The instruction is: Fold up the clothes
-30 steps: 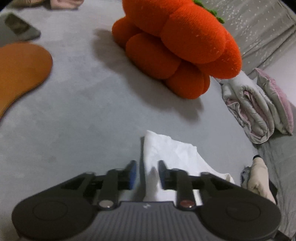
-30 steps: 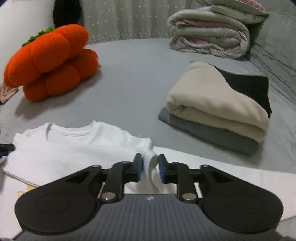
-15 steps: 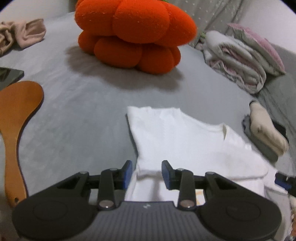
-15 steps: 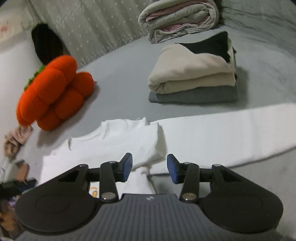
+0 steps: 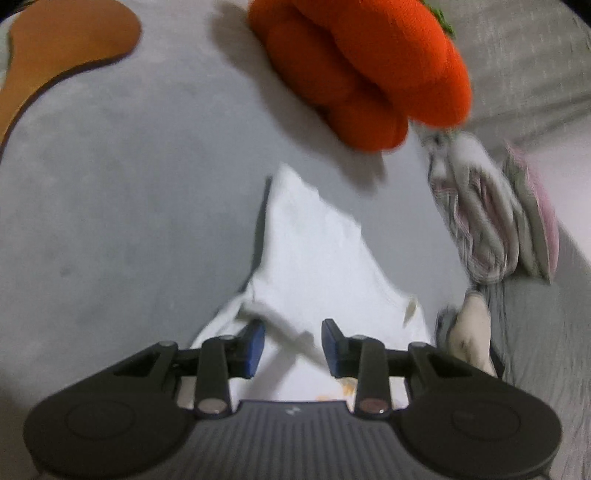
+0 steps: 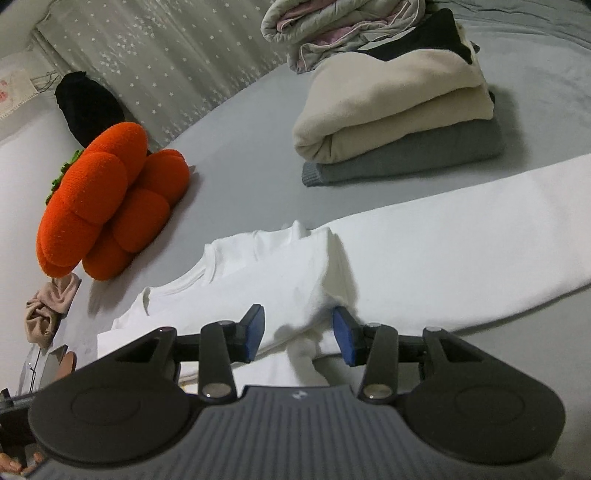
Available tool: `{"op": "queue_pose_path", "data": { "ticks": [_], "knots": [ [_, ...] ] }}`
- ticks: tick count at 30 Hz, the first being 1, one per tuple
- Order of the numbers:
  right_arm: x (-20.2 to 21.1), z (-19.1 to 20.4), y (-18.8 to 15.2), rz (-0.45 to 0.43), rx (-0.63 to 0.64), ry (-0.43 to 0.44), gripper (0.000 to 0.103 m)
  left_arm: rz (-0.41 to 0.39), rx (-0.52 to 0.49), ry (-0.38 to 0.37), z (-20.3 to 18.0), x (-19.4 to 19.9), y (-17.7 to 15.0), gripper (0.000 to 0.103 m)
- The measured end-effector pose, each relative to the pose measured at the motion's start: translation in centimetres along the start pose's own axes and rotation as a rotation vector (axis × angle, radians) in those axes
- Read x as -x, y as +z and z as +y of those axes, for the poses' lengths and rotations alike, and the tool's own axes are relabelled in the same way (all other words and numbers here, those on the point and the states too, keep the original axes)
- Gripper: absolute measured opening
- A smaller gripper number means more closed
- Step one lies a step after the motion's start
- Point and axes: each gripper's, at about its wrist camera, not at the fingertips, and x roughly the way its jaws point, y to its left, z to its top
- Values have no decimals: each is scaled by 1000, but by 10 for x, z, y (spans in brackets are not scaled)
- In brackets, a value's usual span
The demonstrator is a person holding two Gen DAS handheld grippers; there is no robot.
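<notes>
Right wrist view, white shirt (image 6: 280, 273) folded edge btwn parted tongs (image 6: 298, 334)

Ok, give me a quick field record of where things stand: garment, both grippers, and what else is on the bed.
garment: white top lying on the grey bed, one sleeve folded across the body, the other stretched out flat to the right
left gripper: jaws apart over a fold of the top, pads not pressing
right gripper: jaws have just been opening, cloth bunched between them, not pinched
done pile: cream, black and grey folded clothes
nearby: orange cushion, rolled quilt
</notes>
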Motion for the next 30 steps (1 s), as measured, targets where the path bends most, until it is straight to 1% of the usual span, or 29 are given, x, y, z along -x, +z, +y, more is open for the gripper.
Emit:
{"op": "queue_pose_path", "data": {
  "ticks": [2,3,4,5,6,8,9,10,14,17,20,24,26,27,28,29,30],
  "knots": [
    [-1,-2,-1,-20,-10,1,46,-30,37,-10,1,-2,-1,25],
    [-1,-3,-2,-34,-16,1,45,-41,60,-13,3,-3,-2,24],
    [-2,-4,-2,-47,-19,1,42,-51,78,-13,3,-4,-3,19],
    [-1,-5,-2,-60,-19,1,35,-61,92,-11,3,-4,-3,13],
    [-1,-5,-3,-71,-17,2,31,-70,102,-10,3,-4,-3,11],
    [-1,-6,-4,-91,-11,9,16,-86,111,-11,2,-3,-2,6],
    [0,-6,-4,-94,-7,21,11,-93,112,-14,1,-1,-2,5],
    [2,-5,-4,-97,-4,28,9,-100,113,-19,0,1,-2,5],
    [13,3,-2,-130,14,42,8,-136,107,-30,-1,11,-1,4],
    [21,12,-1,-135,32,64,8,-156,98,-18,0,19,0,4],
    [21,15,-5,-91,44,60,8,-152,82,11,3,23,1,4],
    [10,14,-19,2,90,-8,8,-88,44,90,9,17,1,4],
    [7,12,-23,15,105,-13,9,-76,46,94,10,18,2,6],
    [9,12,-22,15,110,-6,12,-76,47,90,9,21,3,6],
    [12,13,-20,13,119,0,17,-76,46,86,7,24,4,9],
    [16,14,-19,8,129,1,18,-80,39,91,4,26,4,14],
    [20,15,-18,-3,139,-1,19,-88,29,101,1,30,5,17]
  ]
}}
